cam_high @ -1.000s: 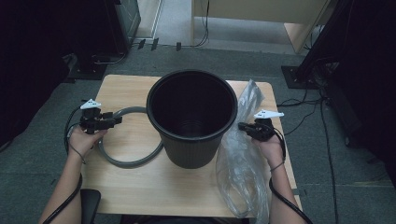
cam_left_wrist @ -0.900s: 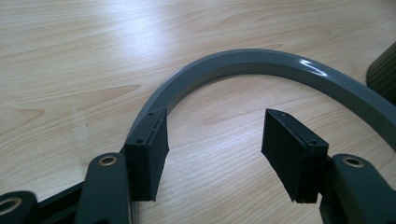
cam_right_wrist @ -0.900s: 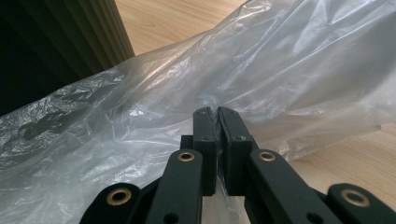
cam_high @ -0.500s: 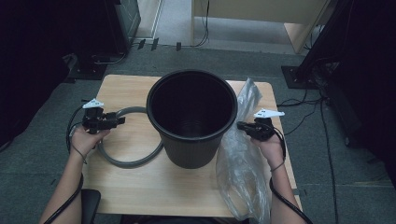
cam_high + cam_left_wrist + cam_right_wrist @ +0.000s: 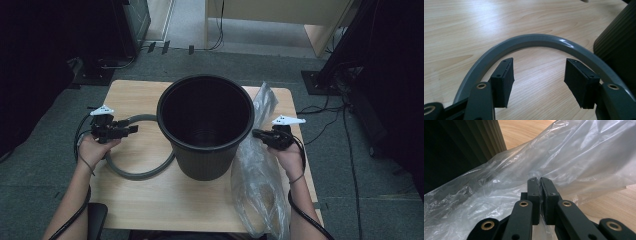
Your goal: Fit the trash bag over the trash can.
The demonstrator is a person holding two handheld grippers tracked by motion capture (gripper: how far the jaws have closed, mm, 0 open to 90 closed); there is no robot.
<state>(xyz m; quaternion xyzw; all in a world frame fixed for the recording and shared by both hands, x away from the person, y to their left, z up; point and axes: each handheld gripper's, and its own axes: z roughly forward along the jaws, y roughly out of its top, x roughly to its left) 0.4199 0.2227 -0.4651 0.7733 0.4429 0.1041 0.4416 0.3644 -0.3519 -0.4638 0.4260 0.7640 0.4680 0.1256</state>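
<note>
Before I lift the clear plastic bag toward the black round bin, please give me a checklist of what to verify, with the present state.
1. Right hand-held gripper shut on clear plastic bag: ok.
2. Left hand-held gripper open, holding nothing: ok.
3. Grey plastic ring lies flat on wooden table, ungripped: ok.
4. Black round bin upright, mouth open: ok.
5. Bag mouth opened: cannot tell.

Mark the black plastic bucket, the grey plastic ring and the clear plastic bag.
black plastic bucket (image 5: 202,160): high view, front wall.
grey plastic ring (image 5: 536,40): left gripper view, top of arc.
clear plastic bag (image 5: 579,157): right gripper view, crinkled film.
</note>
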